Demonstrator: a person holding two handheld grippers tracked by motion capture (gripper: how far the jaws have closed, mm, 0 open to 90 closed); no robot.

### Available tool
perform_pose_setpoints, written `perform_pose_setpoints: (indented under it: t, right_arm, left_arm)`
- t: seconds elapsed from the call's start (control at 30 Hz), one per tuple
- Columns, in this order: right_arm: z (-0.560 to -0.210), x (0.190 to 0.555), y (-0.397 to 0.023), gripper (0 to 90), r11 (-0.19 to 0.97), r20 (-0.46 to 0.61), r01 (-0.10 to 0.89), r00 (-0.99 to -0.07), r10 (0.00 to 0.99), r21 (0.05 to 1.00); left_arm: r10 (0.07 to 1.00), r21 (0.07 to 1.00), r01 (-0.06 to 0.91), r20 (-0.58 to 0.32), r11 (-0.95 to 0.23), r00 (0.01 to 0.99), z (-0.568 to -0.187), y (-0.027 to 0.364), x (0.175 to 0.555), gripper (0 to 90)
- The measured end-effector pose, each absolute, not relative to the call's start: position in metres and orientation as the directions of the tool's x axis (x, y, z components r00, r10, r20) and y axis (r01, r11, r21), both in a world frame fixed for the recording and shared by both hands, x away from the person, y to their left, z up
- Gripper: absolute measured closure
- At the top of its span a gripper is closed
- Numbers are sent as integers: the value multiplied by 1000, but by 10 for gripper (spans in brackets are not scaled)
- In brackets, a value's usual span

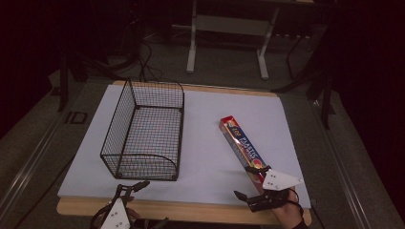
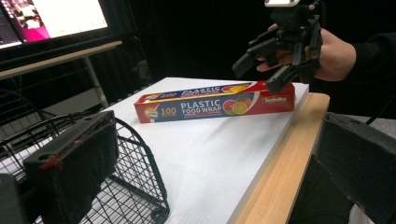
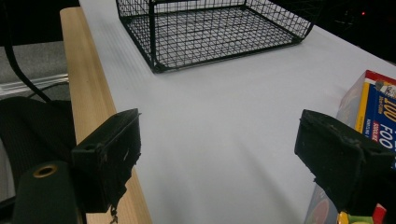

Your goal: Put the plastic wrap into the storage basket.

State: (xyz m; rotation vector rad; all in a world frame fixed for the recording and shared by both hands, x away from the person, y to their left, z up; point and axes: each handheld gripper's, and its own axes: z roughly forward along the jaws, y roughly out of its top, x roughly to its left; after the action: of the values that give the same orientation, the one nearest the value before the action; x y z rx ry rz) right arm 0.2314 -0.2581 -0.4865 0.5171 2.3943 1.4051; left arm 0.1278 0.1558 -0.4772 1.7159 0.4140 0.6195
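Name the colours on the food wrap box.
Red and blue food wrap box with white lettering; clearest in the left gripper view.

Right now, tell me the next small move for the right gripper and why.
Probably shift the right gripper sideways over the near end of the red and blue cardboard box of plastic food wrap, so the box sits between the jaws. The jaws stand open and empty, and the box lies beside one jaw on the white board, outside the black wire basket.
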Motion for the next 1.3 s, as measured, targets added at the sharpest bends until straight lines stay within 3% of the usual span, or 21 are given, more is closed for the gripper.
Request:
perform_pose_setpoints:
  t: [0.3, 0.63, 0.93, 1.1, 1.3]
  right_arm:
    - [-487, 230, -258, 134, 442, -90, 155, -869, 486, 883]
    - [-474, 226, -262, 139, 474, -167, 115, -843, 512, 873]
    - [-459, 226, -269, 110, 419, -166, 108, -809, 565, 902]
    - [-450, 230, -277, 107, 375, -132, 141, -778, 615, 916]
    - [-448, 240, -280, 104, 403, -140, 168, -763, 631, 900]
  left_arm:
    - [573, 970, -52, 183, -238, 799, -478, 155, 128, 0]
    - [570, 971, -49, 178, -234, 802, -478, 154, 128, 0]
    - [569, 971, -50, 180, -235, 803, -478, 154, 128, 0]
    - [570, 970, -49, 179, -236, 802, -478, 153, 128, 0]
    - [568, 972, -46, 173, -231, 805, -478, 154, 128, 0]
